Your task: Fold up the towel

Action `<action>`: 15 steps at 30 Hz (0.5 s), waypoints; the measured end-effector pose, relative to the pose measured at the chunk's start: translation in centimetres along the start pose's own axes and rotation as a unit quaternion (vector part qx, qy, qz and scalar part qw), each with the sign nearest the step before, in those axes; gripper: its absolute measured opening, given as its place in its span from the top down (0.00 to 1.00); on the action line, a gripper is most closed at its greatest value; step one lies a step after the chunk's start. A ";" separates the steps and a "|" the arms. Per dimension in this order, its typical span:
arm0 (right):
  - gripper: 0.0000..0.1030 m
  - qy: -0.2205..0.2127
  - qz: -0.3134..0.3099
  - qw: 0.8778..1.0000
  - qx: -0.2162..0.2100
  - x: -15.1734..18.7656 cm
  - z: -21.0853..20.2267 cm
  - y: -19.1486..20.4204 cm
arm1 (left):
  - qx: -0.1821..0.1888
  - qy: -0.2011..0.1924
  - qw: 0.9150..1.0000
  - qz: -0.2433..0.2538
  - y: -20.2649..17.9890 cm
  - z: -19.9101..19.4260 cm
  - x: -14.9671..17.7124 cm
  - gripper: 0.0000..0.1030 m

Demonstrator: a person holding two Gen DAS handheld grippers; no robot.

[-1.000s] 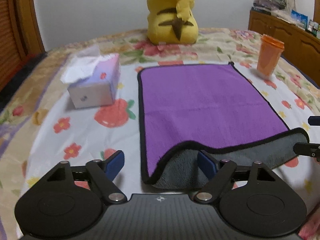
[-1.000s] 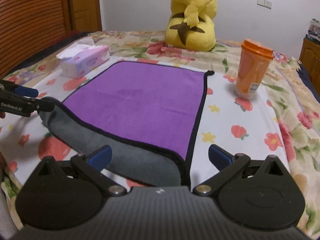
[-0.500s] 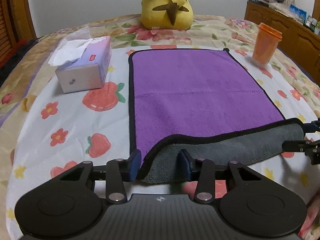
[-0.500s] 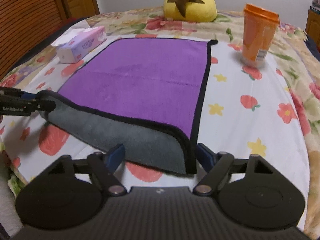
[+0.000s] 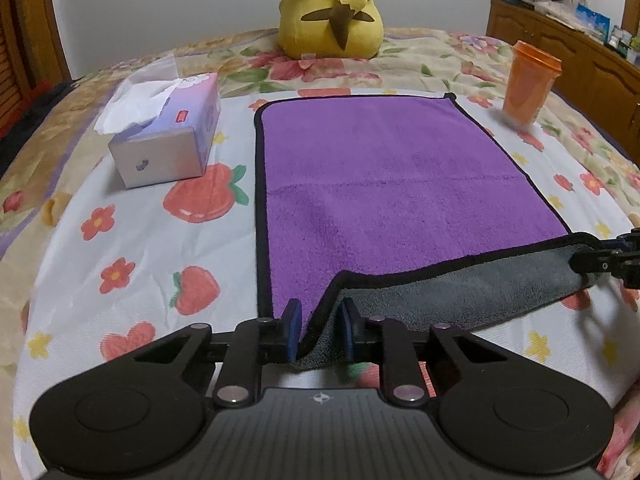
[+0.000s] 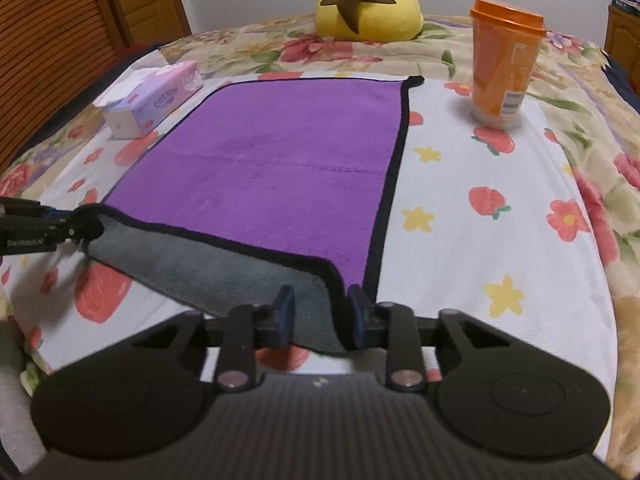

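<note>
While gripped at both near corners | towel (image 5: 400,184) edge lifted

A home bedroom: floral bedspread (image 5: 420,52), yellow plush toy (image 5: 330,8) at its far edge, wooden dresser (image 5: 560,44).

Towel (image 5: 392,184) fuzzy plush cloth; cup (image 6: 504,60) glossy plastic; tissue box (image 5: 168,148) matt card.

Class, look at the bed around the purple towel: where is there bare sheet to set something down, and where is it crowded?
Bare sheet lies right of the towel, between its black edge and the orange cup, running toward the camera. Another patch lies left of the towel, nearer than the tissue box. The near edge is crowded: the left hand-held gripper and right hand-held gripper each pinch a lifted corner.
</note>
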State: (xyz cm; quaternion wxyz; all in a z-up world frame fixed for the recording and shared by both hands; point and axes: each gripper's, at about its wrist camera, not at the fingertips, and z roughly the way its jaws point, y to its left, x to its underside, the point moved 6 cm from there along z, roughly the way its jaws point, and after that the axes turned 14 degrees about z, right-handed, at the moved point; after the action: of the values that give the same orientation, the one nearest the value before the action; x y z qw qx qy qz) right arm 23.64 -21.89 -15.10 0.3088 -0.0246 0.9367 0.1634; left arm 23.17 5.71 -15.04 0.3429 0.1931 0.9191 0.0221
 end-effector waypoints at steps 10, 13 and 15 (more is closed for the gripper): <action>0.94 -0.006 -0.009 1.000 -0.004 -0.2 -0.1 0.1 | -0.005 -0.009 1.000 0.016 -0.4 -0.3 -0.1 0.86; 0.95 -0.012 -0.008 1.000 -0.005 -0.4 -0.2 0.1 | -0.004 -0.015 1.000 0.014 -0.3 -0.5 -0.2 0.88; 0.95 -0.017 -0.008 1.000 -0.008 -0.6 -0.3 0.1 | -0.005 -0.020 1.000 0.014 -0.3 -0.7 -0.3 0.89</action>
State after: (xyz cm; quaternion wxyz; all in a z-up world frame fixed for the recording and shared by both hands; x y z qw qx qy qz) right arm 23.88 -21.91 -14.46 0.3260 -0.0312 0.9297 0.1685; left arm 22.85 5.38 -14.33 0.3614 0.2042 0.9093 0.0277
